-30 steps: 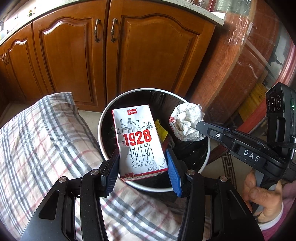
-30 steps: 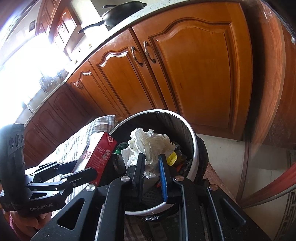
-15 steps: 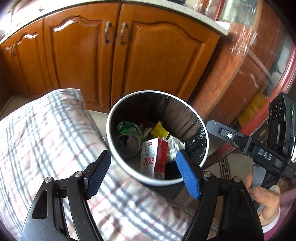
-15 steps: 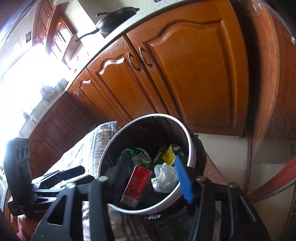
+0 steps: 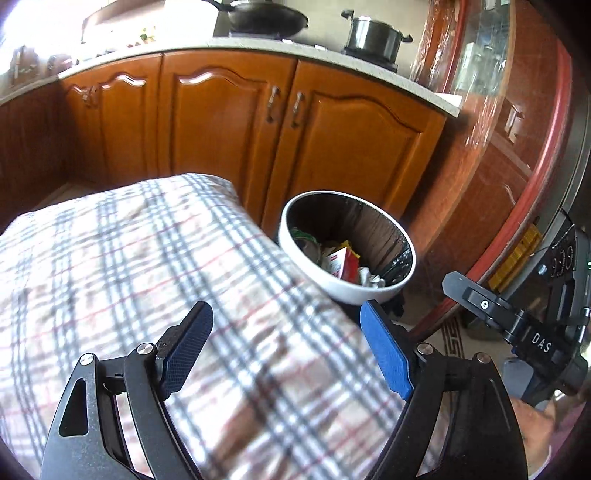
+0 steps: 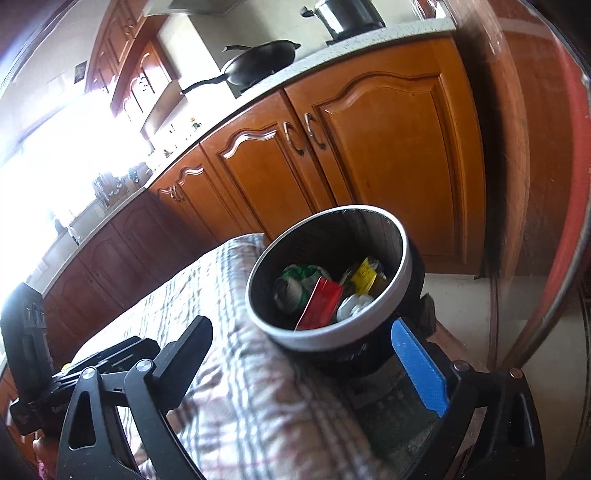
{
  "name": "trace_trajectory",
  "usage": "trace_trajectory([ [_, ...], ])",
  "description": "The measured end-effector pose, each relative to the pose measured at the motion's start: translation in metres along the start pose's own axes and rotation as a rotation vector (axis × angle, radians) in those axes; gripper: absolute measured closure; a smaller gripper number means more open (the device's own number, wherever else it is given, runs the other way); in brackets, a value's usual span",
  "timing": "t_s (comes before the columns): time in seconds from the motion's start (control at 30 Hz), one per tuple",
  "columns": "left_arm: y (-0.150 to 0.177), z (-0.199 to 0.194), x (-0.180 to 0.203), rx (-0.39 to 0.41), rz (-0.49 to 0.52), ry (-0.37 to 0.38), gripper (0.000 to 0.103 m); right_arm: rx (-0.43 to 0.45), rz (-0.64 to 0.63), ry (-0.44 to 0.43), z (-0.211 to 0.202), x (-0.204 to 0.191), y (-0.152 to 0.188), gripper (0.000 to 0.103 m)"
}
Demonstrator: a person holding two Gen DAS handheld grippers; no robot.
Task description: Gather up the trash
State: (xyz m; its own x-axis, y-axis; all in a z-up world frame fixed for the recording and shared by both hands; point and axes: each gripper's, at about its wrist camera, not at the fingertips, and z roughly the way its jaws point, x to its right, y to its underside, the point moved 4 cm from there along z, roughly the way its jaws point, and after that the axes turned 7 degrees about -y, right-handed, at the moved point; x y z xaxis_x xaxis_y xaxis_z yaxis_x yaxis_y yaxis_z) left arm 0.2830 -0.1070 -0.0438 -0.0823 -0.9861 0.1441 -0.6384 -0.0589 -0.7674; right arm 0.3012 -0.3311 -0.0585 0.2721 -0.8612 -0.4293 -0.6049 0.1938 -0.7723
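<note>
A round trash bin with a white rim point(image 5: 373, 291) point(image 6: 325, 341) stands beside the table's far corner. Inside lie the red and white milk carton point(image 5: 341, 263) point(image 6: 320, 303), the crumpled white tissue point(image 5: 369, 277) point(image 6: 352, 307), a yellow wrapper point(image 6: 365, 275) and a green wrapper point(image 6: 301, 273). My left gripper point(image 5: 284, 349) is open and empty above the plaid tablecloth point(image 5: 147, 277), short of the bin. My right gripper point(image 6: 299, 360) is open and empty, near the bin's front rim. It also shows at the right of the left wrist view point(image 5: 517, 325).
Wooden cabinet doors point(image 5: 229, 122) point(image 6: 369, 155) stand behind the bin under a counter with a black pan point(image 5: 266, 16) point(image 6: 258, 62) and a steel pot point(image 5: 373, 35). A red-framed glass panel point(image 5: 532, 177) is at the right. The left gripper's body point(image 6: 33, 350) shows at lower left.
Both grippers opened and dropped the milk carton and the tissue into the bin, then drew back and up away from it over the tablecloth.
</note>
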Motion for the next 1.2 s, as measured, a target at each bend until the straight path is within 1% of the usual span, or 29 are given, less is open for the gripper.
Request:
trace_trajectory([
  [0.07, 0.008, -0.015, -0.006, 0.032, 0.002, -0.025, 0.018, 0.015, -0.018, 0.009, -0.010, -0.009, 0.008, 0.003],
  [0.17, 0.013, -0.034, -0.012, 0.081, 0.010, -0.043, 0.017, 0.048, -0.046, 0.015, -0.023, -0.023, 0.016, 0.002],
  [0.27, 0.015, -0.049, -0.011, 0.120, 0.023, -0.064, 0.016, 0.107, -0.089, 0.032, -0.038, -0.037, 0.014, 0.002],
  [0.37, 0.015, -0.069, -0.013, 0.175, 0.033, -0.082, 0.010, 0.169, -0.132, 0.043, -0.058, -0.053, 0.011, 0.000],
  [0.43, 0.015, -0.078, -0.015, 0.215, 0.030, -0.103, 0.004, 0.219, -0.168, 0.053, -0.071, -0.062, 0.007, 0.000],
  [0.5, 0.016, -0.085, -0.018, 0.250, 0.022, -0.118, 0.000, 0.268, -0.202, 0.063, -0.081, -0.069, 0.006, 0.000],
  [0.53, 0.018, -0.087, -0.019, 0.265, 0.016, -0.126, 0.000, 0.283, -0.213, 0.067, -0.083, -0.070, 0.008, 0.000],
  [0.6, 0.024, -0.086, -0.021, 0.268, 0.011, -0.132, 0.000, 0.308, -0.233, 0.086, -0.083, -0.071, 0.014, 0.000],
  [0.77, 0.040, -0.082, -0.023, 0.274, 0.012, -0.166, 0.000, 0.314, -0.256, 0.128, -0.067, -0.067, 0.037, 0.000],
  [0.9, 0.051, -0.080, -0.025, 0.268, 0.021, -0.178, 0.000, 0.308, -0.275, 0.143, -0.059, -0.066, 0.050, 0.000],
  [1.2, 0.056, -0.087, -0.025, 0.301, 0.030, -0.205, 0.000, 0.313, -0.309, 0.149, -0.061, -0.076, 0.057, 0.000],
])
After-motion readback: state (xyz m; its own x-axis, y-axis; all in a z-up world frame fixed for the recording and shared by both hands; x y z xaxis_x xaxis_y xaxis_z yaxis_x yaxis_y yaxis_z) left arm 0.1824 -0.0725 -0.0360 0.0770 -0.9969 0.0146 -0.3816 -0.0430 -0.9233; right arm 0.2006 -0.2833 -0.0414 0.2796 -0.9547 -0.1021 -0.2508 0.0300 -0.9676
